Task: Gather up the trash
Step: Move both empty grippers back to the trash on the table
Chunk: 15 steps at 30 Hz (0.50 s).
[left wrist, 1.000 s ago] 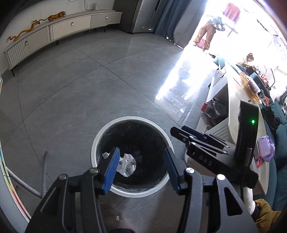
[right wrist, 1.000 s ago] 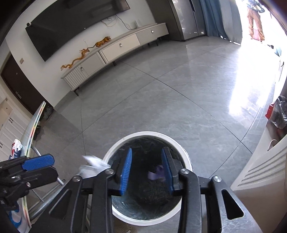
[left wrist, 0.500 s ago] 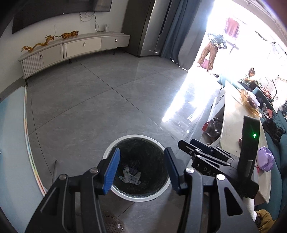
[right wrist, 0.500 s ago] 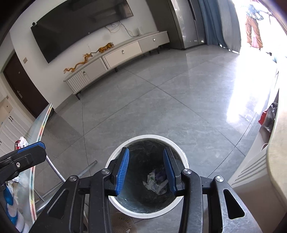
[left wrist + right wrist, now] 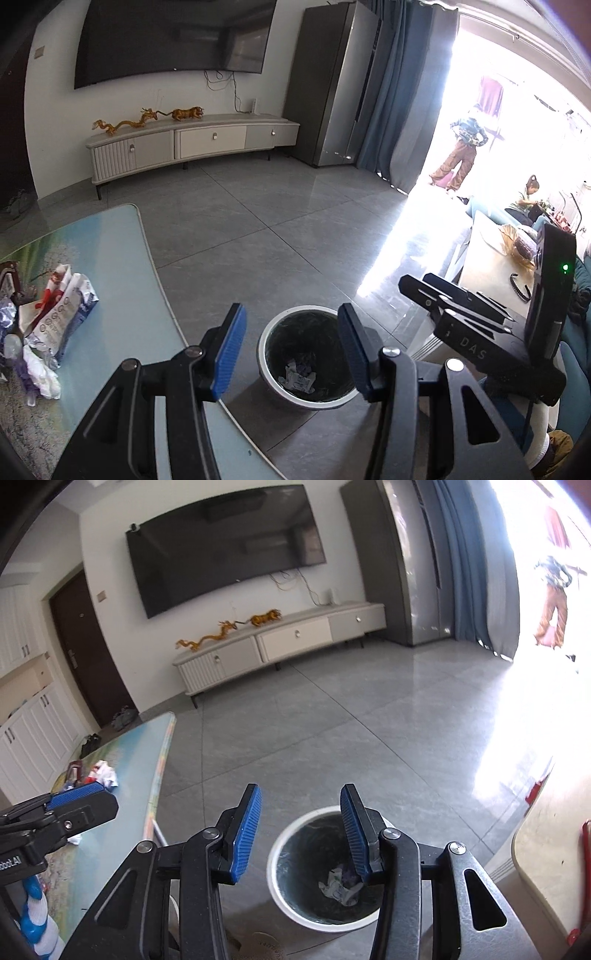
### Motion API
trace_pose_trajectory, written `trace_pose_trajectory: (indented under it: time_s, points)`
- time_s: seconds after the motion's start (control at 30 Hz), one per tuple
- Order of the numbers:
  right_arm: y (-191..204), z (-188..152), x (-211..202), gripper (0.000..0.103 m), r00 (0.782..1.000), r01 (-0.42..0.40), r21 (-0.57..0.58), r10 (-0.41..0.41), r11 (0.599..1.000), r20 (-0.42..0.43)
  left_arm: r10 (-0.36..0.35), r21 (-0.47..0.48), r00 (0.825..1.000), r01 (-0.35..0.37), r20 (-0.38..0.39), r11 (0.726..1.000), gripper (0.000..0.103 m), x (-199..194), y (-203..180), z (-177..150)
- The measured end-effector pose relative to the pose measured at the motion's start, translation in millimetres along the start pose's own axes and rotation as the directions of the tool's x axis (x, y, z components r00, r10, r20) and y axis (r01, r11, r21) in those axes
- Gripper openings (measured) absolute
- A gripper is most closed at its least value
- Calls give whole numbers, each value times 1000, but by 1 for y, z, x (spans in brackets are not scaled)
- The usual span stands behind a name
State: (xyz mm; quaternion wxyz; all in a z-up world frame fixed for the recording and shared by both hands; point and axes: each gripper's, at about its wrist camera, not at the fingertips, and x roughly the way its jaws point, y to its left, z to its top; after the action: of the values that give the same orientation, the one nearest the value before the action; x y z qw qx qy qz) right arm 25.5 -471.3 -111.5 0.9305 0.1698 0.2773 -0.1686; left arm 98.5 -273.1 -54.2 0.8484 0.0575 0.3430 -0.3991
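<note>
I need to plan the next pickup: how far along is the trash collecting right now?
Partly done. Crumpled wrappers already lie at the bottom of the white bin on the floor. Nothing is in hand: the left gripper and right gripper are both open and empty above the bin. Left to do: a pile of wrappers and packets sits on the table.

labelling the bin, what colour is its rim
White rim on the round dark-lined trash bin, clearest in the left wrist view.
</note>
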Motion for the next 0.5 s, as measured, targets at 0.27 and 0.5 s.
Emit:
trace_pose_trajectory:
  time_s: [0.27, 0.5]
  points:
    - [50, 18, -49, 44, 994, -48, -91, 57, 995, 98, 68, -77, 990, -59, 122, 995, 49, -80, 47, -6]
    - [92, 31, -84, 48, 978, -94, -168, 122, 981, 168, 195, -177, 957, -158, 215, 971, 54, -145, 97, -21]
